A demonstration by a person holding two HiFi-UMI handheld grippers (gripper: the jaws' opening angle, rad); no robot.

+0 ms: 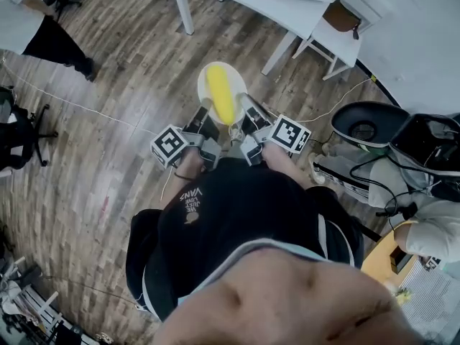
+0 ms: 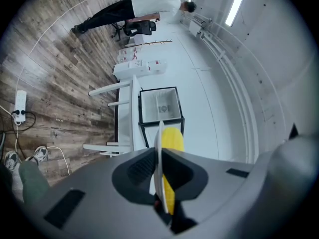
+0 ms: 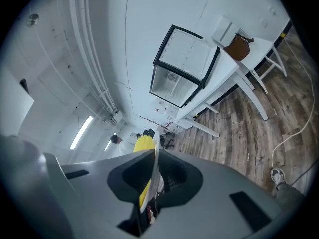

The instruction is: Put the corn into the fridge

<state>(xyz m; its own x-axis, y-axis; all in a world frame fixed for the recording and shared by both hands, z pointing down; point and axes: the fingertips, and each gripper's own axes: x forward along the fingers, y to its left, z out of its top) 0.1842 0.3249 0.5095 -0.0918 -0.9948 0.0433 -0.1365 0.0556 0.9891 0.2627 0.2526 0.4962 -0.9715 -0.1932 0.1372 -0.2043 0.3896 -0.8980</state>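
As left gripper [image 1: 205,112] and right gripper [image 1: 244,105] clamp the plate [image 2: 160,133], corn [image 2: 173,139] shows half-hidden.

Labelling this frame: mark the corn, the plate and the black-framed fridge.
corn [image 1: 221,92], head view, middle of the cob.
plate [image 1: 203,85], head view, bare left rim.
fridge [image 2: 149,103], left gripper view, white inside wall.

Yellow corn [image 1: 220,93], white plate [image 1: 206,81]

In both gripper views the yellow corn cob [image 2: 173,139] is half hidden behind the edge-on round white plate [image 2: 159,148] — its near end lost between the dark jaws. A person in dark trousers [image 1: 54,43] is cut off by the head view's upper-left edge.
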